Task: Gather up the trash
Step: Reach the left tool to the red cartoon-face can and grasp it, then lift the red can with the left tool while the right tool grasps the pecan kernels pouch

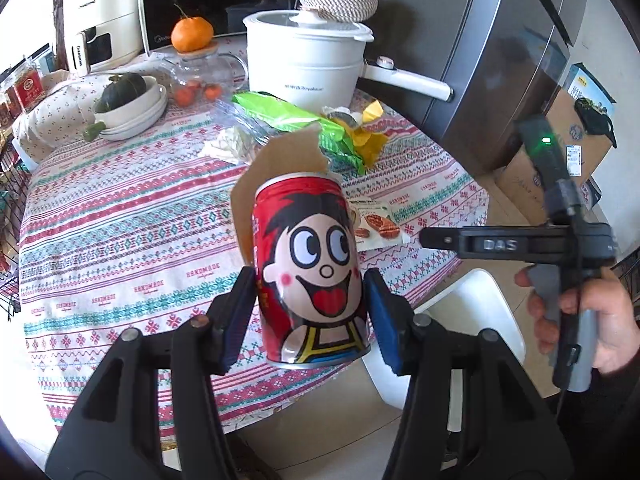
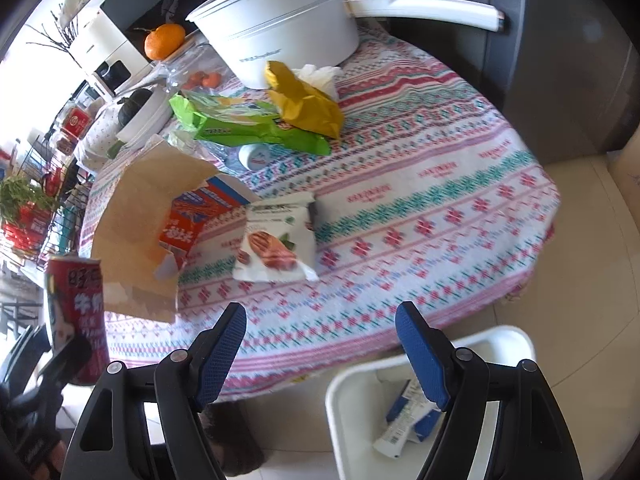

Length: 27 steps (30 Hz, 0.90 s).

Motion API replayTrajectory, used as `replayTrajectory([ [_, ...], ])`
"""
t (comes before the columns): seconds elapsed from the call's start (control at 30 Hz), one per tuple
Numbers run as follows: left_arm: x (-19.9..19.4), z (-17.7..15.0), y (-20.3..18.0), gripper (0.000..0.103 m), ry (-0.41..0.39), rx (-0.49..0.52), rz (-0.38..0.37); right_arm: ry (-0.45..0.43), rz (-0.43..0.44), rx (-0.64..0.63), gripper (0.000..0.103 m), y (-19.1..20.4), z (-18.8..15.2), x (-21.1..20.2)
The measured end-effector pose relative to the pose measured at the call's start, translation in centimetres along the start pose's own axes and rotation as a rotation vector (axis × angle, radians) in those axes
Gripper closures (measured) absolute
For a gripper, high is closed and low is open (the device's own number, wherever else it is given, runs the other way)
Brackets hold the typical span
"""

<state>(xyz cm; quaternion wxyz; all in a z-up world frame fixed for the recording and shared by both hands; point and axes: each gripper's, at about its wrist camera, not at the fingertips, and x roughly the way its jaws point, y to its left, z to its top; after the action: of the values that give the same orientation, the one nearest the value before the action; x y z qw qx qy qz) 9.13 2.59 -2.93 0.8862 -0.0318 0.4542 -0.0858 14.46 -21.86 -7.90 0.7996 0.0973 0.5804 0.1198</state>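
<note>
While your left gripper [image 1: 310,308] holds the red cartoon can [image 1: 314,268] clenched between its blue fingers [image 1: 384,320], clear of the surface [image 1: 120,216], your right gripper [image 2: 322,350] hangs released and empty over the near edge. The can sits tilted in the grip, held low on its body, so it could likely pivot or slip out if you swing it fast toward the white bin [image 2: 360,392] on the floor at near right, where a blue-and-white carton [image 2: 408,416] already lies. In the left wrist view the right gripper stands just right of the can, between it and the bin, so the two tools may knock together on the way across.

More trash waits on the surface: a white nut packet [image 2: 276,240] nearest the right fingers, a brown paper bag [image 2: 140,232] over a red-and-blue carton [image 2: 192,216] to its left, and farther off a green wrapper [image 2: 248,128], a yellow wrapper [image 2: 308,108] and crumpled tissue [image 2: 320,76]. Behind them stand a white electric pot [image 2: 280,36], stacked bowls [image 1: 136,112] and an orange [image 1: 192,34], none of them trash and easy to bump when reaching far.
</note>
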Motion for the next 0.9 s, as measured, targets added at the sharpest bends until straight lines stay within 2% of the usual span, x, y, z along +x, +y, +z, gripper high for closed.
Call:
replayTrajectory([
  [0.27, -0.7, 0.0, 1.4, 0.047, -0.021, -0.018, 0.019, 0.033, -0.008, -0.024, 0.024, 3.2, 2.4, 4.7],
  [0.57, -0.6, -0.1, 2.2, 0.047, -0.014, -0.036, 0.025, 0.03, -0.059, -0.019, 0.025, 3.5, 3.5, 8.1],
  [0.6, -0.6, -0.1, 2.2, 0.047, -0.014, -0.037, 0.026, 0.033, -0.061, -0.021, 0.027, 3.5, 3.5, 8.4],
  [0.67, -0.5, -0.1, 2.2, 0.047, -0.013, -0.039, 0.028, 0.031, -0.06, -0.029, 0.04, 3.7, 3.6, 8.6],
  [0.9, -0.4, -0.1, 2.3, 0.047, -0.011, -0.051, 0.028, 0.004, -0.022, -0.045, 0.052, 3.8, 3.5, 7.6],
])
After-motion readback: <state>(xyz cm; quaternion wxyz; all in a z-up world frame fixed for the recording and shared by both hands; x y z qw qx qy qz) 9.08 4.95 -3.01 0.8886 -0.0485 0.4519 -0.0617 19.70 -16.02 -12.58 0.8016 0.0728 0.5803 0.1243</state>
